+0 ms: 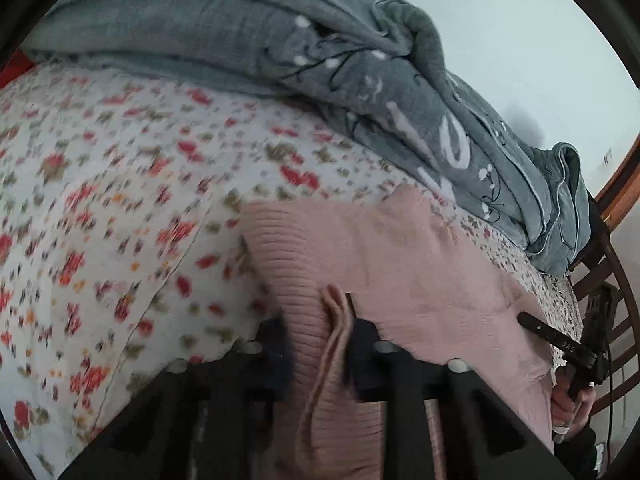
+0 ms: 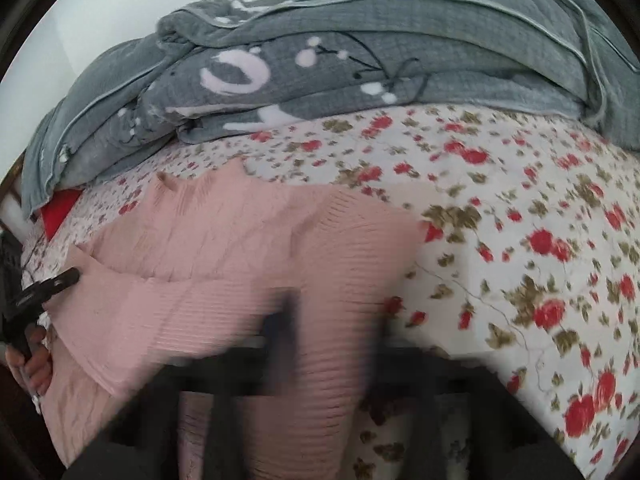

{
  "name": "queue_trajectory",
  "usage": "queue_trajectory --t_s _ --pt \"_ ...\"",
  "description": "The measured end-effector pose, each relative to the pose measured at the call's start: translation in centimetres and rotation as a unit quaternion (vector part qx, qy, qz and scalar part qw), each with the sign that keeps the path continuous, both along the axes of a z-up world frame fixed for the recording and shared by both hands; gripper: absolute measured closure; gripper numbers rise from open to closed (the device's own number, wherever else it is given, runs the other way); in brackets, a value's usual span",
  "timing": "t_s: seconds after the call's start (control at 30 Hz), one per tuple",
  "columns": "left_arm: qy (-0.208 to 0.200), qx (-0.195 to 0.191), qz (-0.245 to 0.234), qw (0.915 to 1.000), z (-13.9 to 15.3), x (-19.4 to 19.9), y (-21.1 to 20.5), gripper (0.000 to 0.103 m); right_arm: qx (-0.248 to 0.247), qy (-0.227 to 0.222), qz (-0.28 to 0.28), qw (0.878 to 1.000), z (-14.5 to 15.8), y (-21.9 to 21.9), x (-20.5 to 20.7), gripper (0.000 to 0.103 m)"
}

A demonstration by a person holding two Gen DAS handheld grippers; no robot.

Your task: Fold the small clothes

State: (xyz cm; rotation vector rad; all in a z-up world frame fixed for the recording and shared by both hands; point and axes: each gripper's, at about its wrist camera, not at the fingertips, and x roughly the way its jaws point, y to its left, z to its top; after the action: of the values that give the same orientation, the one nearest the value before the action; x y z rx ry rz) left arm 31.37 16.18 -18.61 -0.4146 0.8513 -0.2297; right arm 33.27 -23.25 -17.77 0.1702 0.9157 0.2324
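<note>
Your pink knit garment (image 1: 400, 264) lies on the floral bedsheet (image 1: 120, 200), just in front of the grey blanket (image 1: 280, 40). Both the left gripper (image 1: 320, 320) and the right gripper (image 2: 296, 316) pinch its near edge, probably to lift a fold.

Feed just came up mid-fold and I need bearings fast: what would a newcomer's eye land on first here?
The pink knit garment spread on the floral bedsheet, its ribbed edge bunched between the left gripper fingers at bottom centre. Behind it, a rumpled grey blanket piled along the far side of the bed. The right gripper, blurred, also pinches pink fabric.
</note>
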Motion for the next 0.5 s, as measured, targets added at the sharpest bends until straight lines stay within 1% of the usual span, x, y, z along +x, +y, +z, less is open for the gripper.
queue_trajectory --t_s 0.1,0.13,0.2,0.27,0.33,0.37,0.4,0.43,0.47,0.5 --pt "-0.034 0.024 -0.01 0.9991 2.2 0.7 -1.2 0.086 -0.013 -0.038 -0.004 0.999 1.8 -0.4 -0.1 0.086" --pt "-0.043 0.025 -0.016 0.9986 3.0 1.0 -1.6 0.086 -0.015 -0.062 -0.005 0.998 2.9 -0.7 -0.1 0.087" --pt "-0.053 0.024 -0.021 0.9981 3.9 1.3 -2.0 0.086 -0.022 -0.078 -0.014 0.997 4.0 -1.0 0.5 0.09" --pt "-0.054 0.039 -0.017 0.9976 3.7 1.6 -2.2 0.086 -0.017 -0.062 -0.023 0.998 3.7 -1.3 1.5 0.091" --pt "-0.029 0.052 0.0 0.9982 2.1 1.7 -2.0 0.085 -0.035 -0.039 -0.027 0.998 2.1 -1.1 2.1 0.09" --pt "-0.014 0.054 0.004 0.9984 1.2 1.7 -1.7 0.081 -0.045 -0.021 -0.025 0.998 1.0 -0.9 2.3 0.089" --pt "-0.001 0.05 0.007 0.9987 0.5 1.6 -1.3 0.075 -0.049 -0.007 -0.024 0.998 0.3 -0.9 2.3 0.086" --pt "0.015 0.039 0.014 0.999 -0.2 1.3 -0.6 0.072 -0.042 -0.004 -0.029 0.999 0.5 -1.2 2.1 0.081" --pt "0.024 0.027 0.015 0.9992 -0.5 1.2 -0.1 0.068 -0.029 -0.002 -0.029 0.999 0.9 -1.6 1.9 0.066" --pt "0.025 0.017 0.015 0.9994 -0.6 1.0 0.2 0.065 -0.014 0.005 -0.026 1.0 1.1 -2.0 1.8 0.057"
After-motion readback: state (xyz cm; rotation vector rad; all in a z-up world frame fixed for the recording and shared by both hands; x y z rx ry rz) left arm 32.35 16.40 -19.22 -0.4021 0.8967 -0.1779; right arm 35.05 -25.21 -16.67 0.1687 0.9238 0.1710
